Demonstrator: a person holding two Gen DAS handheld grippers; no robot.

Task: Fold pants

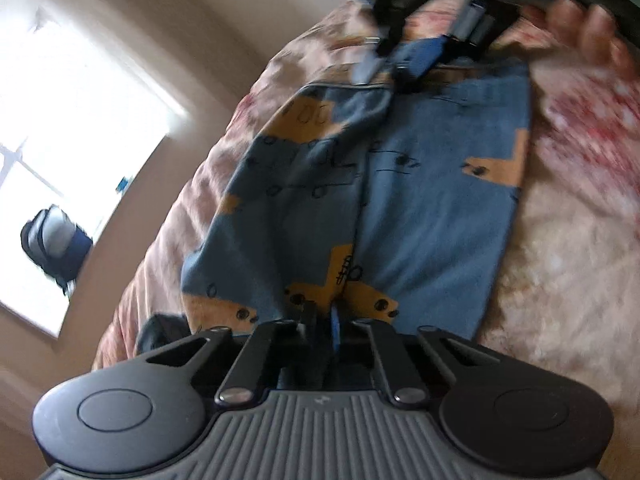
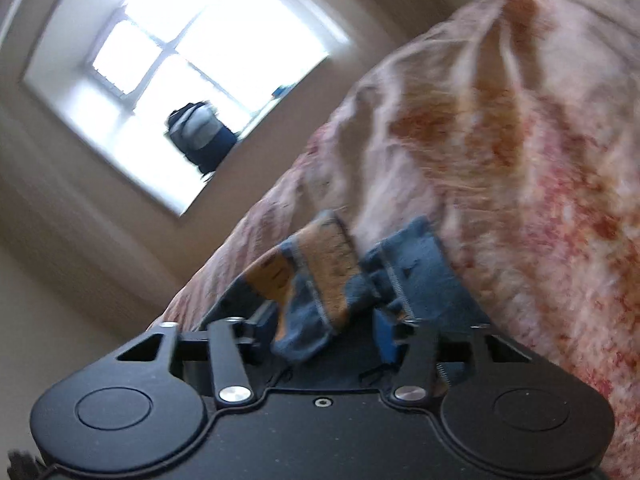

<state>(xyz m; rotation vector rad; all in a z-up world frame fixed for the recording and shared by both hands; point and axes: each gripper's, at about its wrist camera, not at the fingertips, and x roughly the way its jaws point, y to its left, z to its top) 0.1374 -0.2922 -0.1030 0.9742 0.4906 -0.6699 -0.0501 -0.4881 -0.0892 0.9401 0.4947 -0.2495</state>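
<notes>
Blue pants with yellow vehicle prints (image 1: 380,184) lie stretched along a pink floral bedspread (image 1: 560,240). My left gripper (image 1: 324,316) is shut on the near end of the pants. At the far end, the right gripper (image 1: 404,52) grips the other end, with the person's hand (image 1: 580,20) behind it. In the right wrist view, my right gripper (image 2: 332,320) is shut on bunched blue and yellow pant cuffs (image 2: 332,276), lifted a little above the bedspread (image 2: 500,160).
A bright window (image 2: 192,60) with a dark backpack (image 2: 200,132) on its sill is beyond the bed; it also shows in the left wrist view (image 1: 56,248). Beige walls surround it. The bedspread is rumpled past the cuffs.
</notes>
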